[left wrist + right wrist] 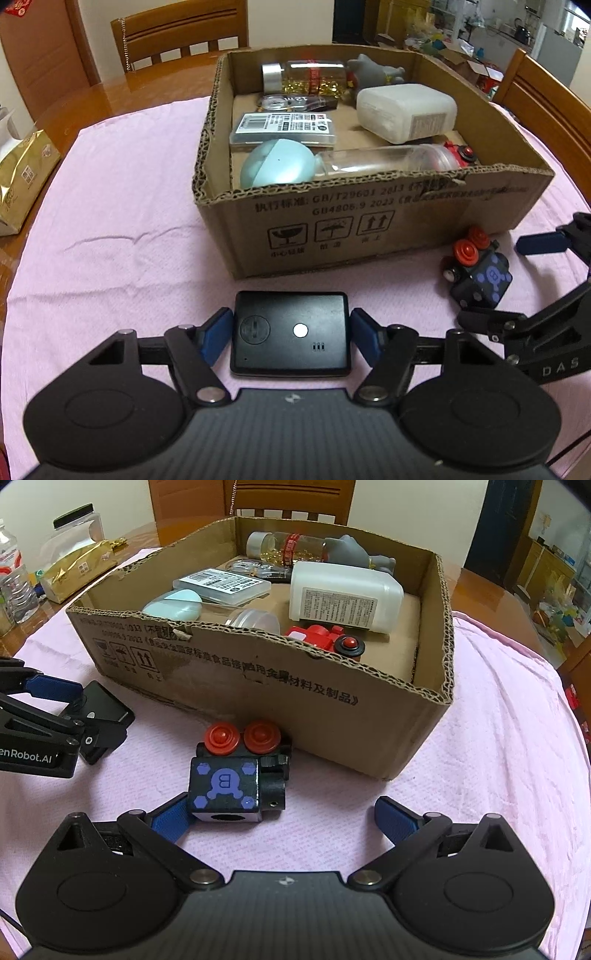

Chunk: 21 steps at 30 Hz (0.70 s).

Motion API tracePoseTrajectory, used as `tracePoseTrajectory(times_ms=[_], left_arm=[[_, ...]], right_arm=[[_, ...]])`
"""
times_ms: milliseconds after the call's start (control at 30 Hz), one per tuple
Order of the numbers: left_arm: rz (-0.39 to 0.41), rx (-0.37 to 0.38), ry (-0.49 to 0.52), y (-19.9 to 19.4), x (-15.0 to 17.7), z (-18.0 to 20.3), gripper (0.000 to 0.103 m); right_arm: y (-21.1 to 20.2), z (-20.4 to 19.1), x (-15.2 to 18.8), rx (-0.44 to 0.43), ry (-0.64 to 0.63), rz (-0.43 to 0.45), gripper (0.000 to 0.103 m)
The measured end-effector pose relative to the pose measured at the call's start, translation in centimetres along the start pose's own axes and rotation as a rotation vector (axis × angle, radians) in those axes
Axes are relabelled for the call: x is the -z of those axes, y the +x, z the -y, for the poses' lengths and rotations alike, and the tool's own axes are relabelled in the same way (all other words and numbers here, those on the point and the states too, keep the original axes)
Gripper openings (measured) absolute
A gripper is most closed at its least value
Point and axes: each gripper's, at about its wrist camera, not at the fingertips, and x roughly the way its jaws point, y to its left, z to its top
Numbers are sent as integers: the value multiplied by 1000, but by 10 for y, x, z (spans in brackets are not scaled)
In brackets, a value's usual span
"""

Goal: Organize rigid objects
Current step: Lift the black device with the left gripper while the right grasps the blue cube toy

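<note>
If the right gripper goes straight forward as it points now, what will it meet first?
Probably the pink cloth: the open right gripper points steeply down. The black toy block with purple B mark touches only its left finger; the brown cardboard box lies further.

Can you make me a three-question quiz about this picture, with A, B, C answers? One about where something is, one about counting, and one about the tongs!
1. Where is the black toy block with the purple B?
A. On a chair
B. On the pink cloth, in front of the cardboard box
C. Under a bottle

2. How many red knobs does that toy block have on top?
A. Two
B. Four
C. Six

3. How are the right tongs?
A. Shut on a bottle
B. Shut on a spoon
C. Open, clamping nothing

Answers:
1. B, because the block lies on the cloth just outside the box wall.
2. A, because two round red knobs sit side by side.
3. C, because the blue fingers stand wide apart.
</note>
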Motion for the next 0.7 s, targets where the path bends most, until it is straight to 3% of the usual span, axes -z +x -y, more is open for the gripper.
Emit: tracePoseTrajectory(times_ms=[300,533,700], left_arm=[[-2,-2,-6,-2,3,-4,69],[-7,-6,-15,-2,3,-4,69],[-14,-15,-23,-2,1,-4,70]], right_arm=[[4,-15,-8,-68,-104,29,103],[-3,-21,-13,-68,-110,21,79],[-3,-29,-15,-40,-70,29,68]])
